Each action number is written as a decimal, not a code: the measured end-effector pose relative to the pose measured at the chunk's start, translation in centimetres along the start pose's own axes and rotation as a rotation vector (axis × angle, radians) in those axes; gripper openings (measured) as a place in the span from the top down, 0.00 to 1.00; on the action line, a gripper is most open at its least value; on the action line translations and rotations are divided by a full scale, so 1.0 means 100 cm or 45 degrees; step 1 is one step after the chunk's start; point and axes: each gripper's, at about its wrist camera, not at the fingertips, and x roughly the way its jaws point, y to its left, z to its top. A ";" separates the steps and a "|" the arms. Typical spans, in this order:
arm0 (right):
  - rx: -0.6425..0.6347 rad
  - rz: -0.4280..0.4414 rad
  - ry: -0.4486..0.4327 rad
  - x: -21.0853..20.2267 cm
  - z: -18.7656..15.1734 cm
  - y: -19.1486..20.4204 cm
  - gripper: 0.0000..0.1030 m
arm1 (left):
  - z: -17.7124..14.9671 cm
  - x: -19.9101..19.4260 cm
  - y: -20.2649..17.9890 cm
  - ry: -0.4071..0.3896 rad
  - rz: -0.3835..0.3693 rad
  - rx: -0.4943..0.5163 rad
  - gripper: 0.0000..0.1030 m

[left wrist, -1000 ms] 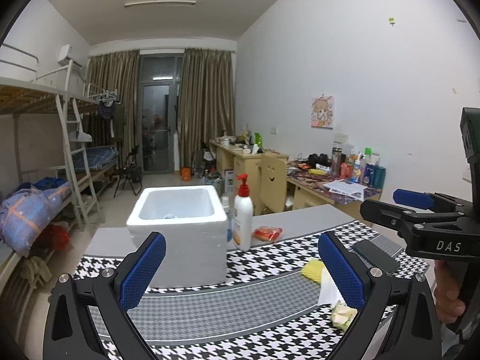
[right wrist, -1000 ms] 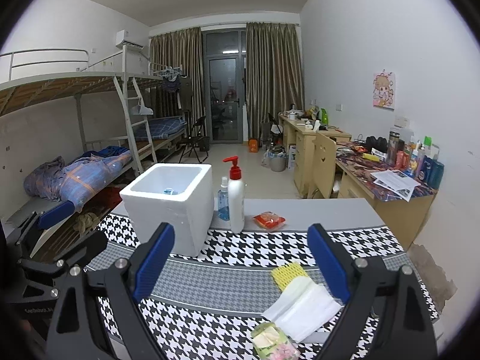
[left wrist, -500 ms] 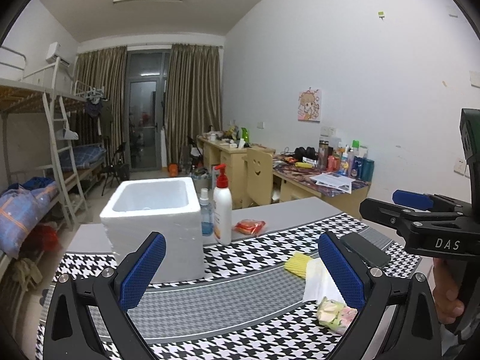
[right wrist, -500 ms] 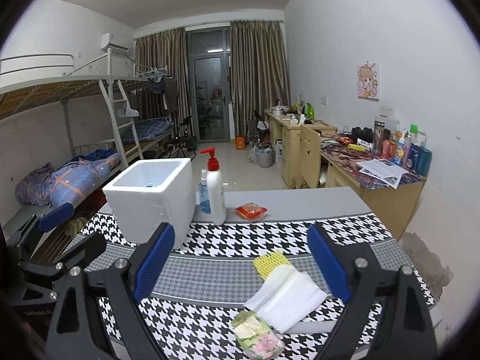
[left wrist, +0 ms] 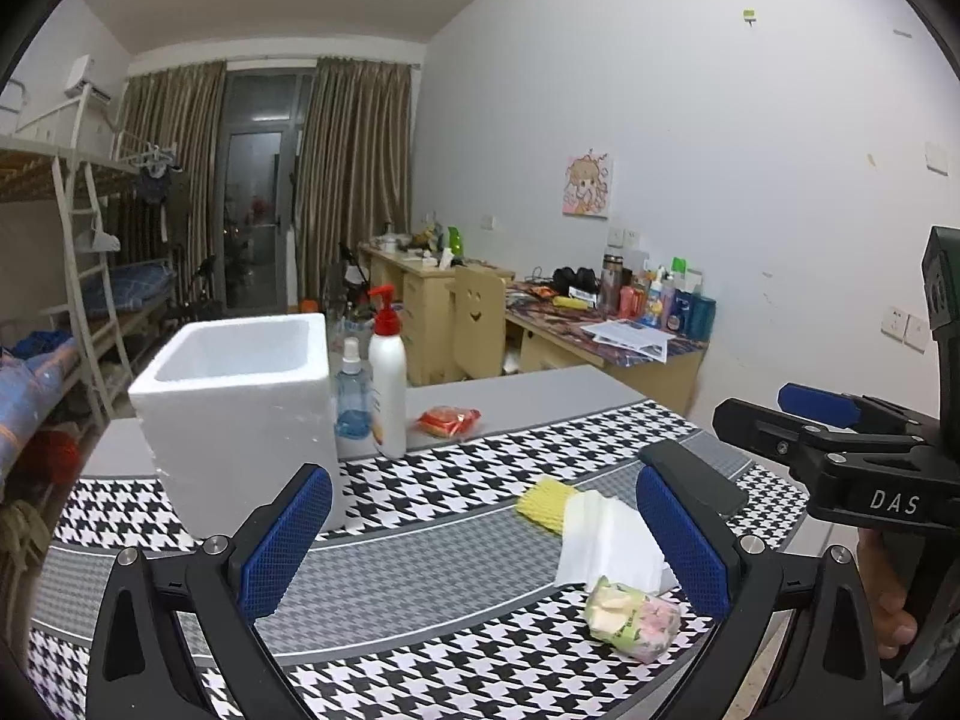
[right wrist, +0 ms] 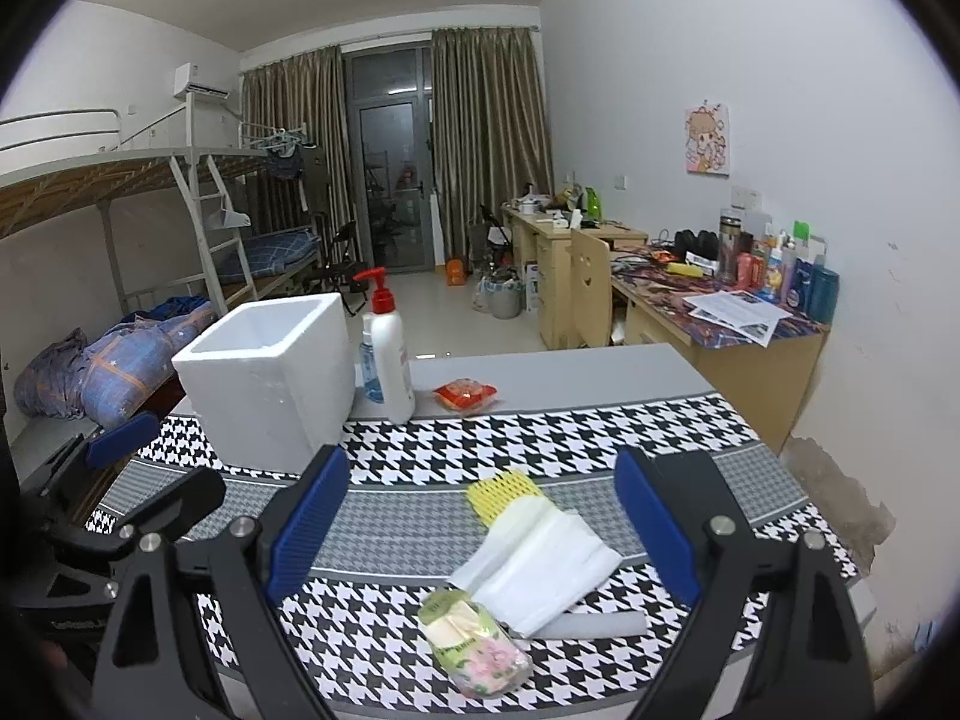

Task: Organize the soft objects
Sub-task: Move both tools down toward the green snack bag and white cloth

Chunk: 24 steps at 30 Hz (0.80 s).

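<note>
On the houndstooth tablecloth lie a green-and-pink tissue pack (right wrist: 477, 648) (left wrist: 633, 618), a white folded cloth (right wrist: 540, 561) (left wrist: 606, 540) and a yellow foam net (right wrist: 503, 492) (left wrist: 543, 501). A red snack packet (right wrist: 465, 394) (left wrist: 449, 420) lies farther back. A white foam box (right wrist: 270, 378) (left wrist: 240, 402) stands open at the left. My right gripper (right wrist: 480, 531) is open and empty above the cloth. My left gripper (left wrist: 480, 546) is open and empty; the right gripper also shows at its right (left wrist: 774, 438).
A white pump bottle with a red top (right wrist: 390, 354) and a small blue spray bottle (right wrist: 369, 372) stand beside the foam box. A grey foam strip (right wrist: 591, 624) lies under the cloth. Desks (right wrist: 720, 312) and a bunk bed (right wrist: 120, 192) lie beyond the table.
Both grippers have moved nearer to the table and turned left to right across it; the soft objects now sit larger and closer between the fingers. Jaws stay open.
</note>
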 end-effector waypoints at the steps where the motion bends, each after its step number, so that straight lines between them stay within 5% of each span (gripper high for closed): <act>1: 0.004 -0.004 0.002 -0.001 -0.001 -0.002 0.10 | -0.001 0.001 -0.002 0.002 0.000 0.002 0.01; 24: 0.052 -0.065 0.034 -0.001 -0.022 -0.023 0.10 | -0.020 0.014 -0.020 0.036 -0.040 0.045 0.01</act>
